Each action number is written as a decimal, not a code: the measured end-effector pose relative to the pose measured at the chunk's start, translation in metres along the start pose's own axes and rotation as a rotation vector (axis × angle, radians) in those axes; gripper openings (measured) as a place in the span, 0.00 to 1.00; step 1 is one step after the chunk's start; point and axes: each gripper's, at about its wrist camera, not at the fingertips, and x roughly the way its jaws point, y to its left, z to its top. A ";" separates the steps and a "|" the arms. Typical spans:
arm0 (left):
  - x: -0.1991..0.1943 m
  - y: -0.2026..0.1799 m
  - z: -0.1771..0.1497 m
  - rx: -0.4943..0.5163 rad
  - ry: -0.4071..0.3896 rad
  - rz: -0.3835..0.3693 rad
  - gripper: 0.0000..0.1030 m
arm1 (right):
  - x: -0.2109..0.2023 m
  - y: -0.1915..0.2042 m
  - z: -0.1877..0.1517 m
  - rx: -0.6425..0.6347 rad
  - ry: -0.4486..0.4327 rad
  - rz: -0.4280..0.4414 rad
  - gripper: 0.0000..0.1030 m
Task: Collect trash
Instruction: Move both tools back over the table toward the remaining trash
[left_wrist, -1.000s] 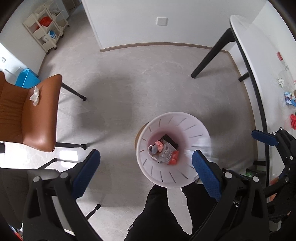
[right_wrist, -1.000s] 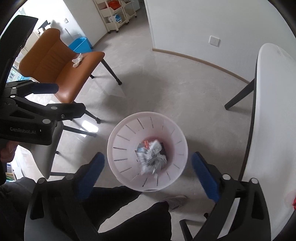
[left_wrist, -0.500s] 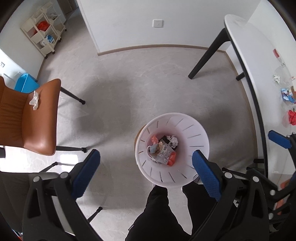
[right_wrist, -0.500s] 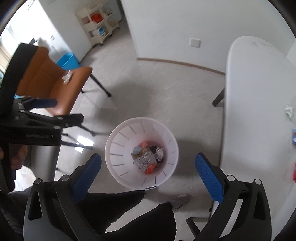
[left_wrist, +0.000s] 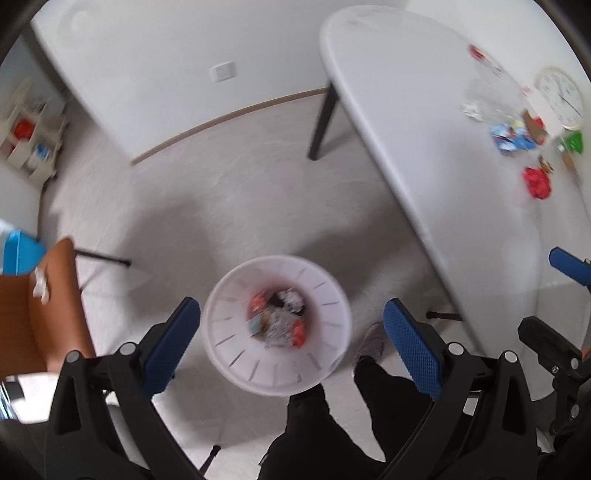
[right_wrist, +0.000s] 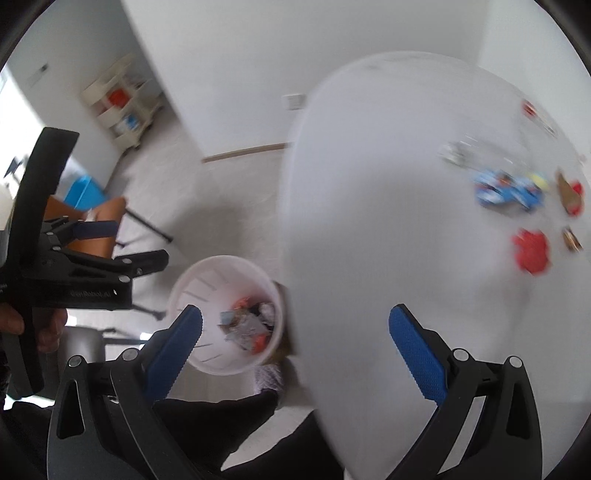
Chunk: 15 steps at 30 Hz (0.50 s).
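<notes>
Left hand-held gripper (left_wrist: 291, 332): jaws spread wide, nothing between them; it hangs above the bin, and its view has swung since a moment ago to take in more of the surface.
Right hand-held gripper (right_wrist: 295, 332): jaws spread wide and empty; a second ago it was over the bin with a crumpled piece dropping in, and it now faces the white surface (right_wrist: 369, 221), its left finger over the bin rim and its right finger over the near part of the surface.
Bin (left_wrist: 325, 373): white, slotted, on the floor just off the surface's near edge, between the person's legs and the chair; it holds several wrappers and a crumpled paper (left_wrist: 291, 299).
Remaining trash: a red crumpled piece (right_wrist: 532, 251), a blue wrapper (right_wrist: 506, 192), and smaller scraps too blurred to identify, all lying toward the far right edge of the surface.
Chair (left_wrist: 55, 314): brown seat with a white scrap (left_wrist: 40, 286) on it.
Assessment: one deposit appears complete; the right gripper seems to be turning toward the next pick-up. Task is partly done; motion blur limits detail.
</notes>
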 end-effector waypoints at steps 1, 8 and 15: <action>0.000 -0.014 0.005 0.019 -0.006 -0.010 0.92 | -0.003 -0.013 -0.004 0.022 -0.002 -0.016 0.97; 0.002 -0.088 0.028 0.111 -0.016 -0.054 0.92 | -0.017 -0.084 -0.029 0.137 -0.001 -0.078 0.97; 0.001 -0.140 0.043 0.186 -0.022 -0.069 0.92 | -0.024 -0.144 -0.042 0.228 -0.017 -0.094 0.97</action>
